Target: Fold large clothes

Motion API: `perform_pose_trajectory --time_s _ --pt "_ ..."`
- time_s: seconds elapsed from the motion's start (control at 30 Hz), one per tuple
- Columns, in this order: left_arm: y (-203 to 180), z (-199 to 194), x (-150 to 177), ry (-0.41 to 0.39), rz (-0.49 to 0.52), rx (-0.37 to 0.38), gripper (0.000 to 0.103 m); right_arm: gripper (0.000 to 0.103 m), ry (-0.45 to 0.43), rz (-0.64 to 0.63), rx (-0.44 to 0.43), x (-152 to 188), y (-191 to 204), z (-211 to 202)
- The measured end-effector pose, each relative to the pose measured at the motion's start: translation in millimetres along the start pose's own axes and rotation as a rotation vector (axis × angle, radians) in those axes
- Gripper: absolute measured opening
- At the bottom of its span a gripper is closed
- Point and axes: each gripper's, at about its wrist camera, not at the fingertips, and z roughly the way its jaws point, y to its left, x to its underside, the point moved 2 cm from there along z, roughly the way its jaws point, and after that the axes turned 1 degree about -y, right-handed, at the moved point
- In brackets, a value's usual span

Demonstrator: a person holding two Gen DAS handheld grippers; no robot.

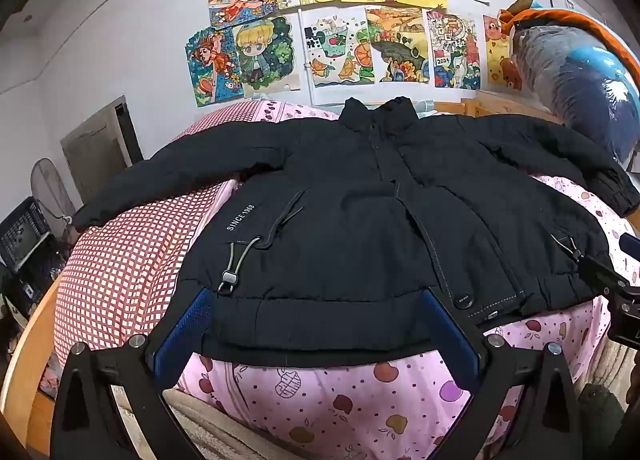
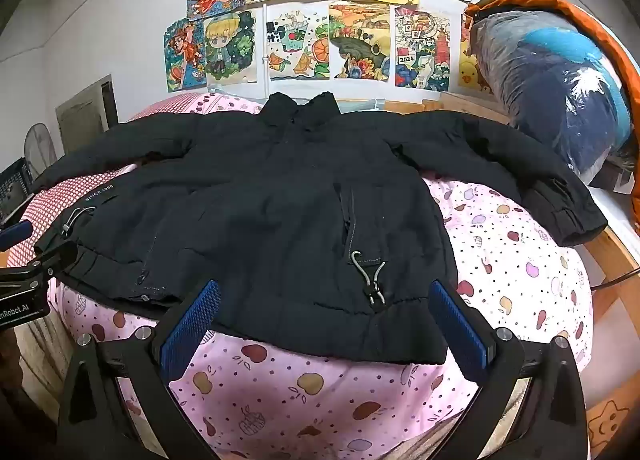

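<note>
Black padded jacket (image 1: 360,195) lies spread on one bed (image 1: 340,392), two sleeves out.
Left tongs (image 1: 320,324) and right tongs (image 2: 324,316) gape wide, empty; right cuff partly hidden.

Soft, even indoor light fills both views, with no glare. The black jacket (image 1: 360,219) reads so dark that its folds barely show. Fisheye distortion bows the wall (image 1: 120,39) and bed (image 2: 500,260), and the corners fall into black vignette. Focus is slightly soft throughout.

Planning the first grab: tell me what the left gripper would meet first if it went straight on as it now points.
Most likely the bottom hem of the black jacket, lying between the open left gripper fingers; depth is hard to judge.
</note>
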Motion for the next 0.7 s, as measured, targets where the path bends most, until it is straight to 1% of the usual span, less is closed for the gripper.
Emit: perform_pose_trajectory --time_s 0.23,0.33,0.37,0.7 --pt "2.1 -2.9 0.7 -0.004 -0.006 -0.007 0.103 0.102 0.004 0.006 -0.007 0.5 -2.2 1.7" --pt "3.8 -5.9 1.8 -0.005 -0.012 -0.008 0.103 0.102 -0.001 0.000 -0.002 1.0 4.4 0.3" --pt "0.5 1.7 0.6 0.002 -0.005 -0.007 0.103 0.102 -0.001 0.000 -0.002 1.0 4.6 0.0" --pt "-2.3 1.1 -0.8 0.005 -0.001 -0.006 0.103 0.102 0.000 0.000 -0.005 1.0 2.5 2.6"
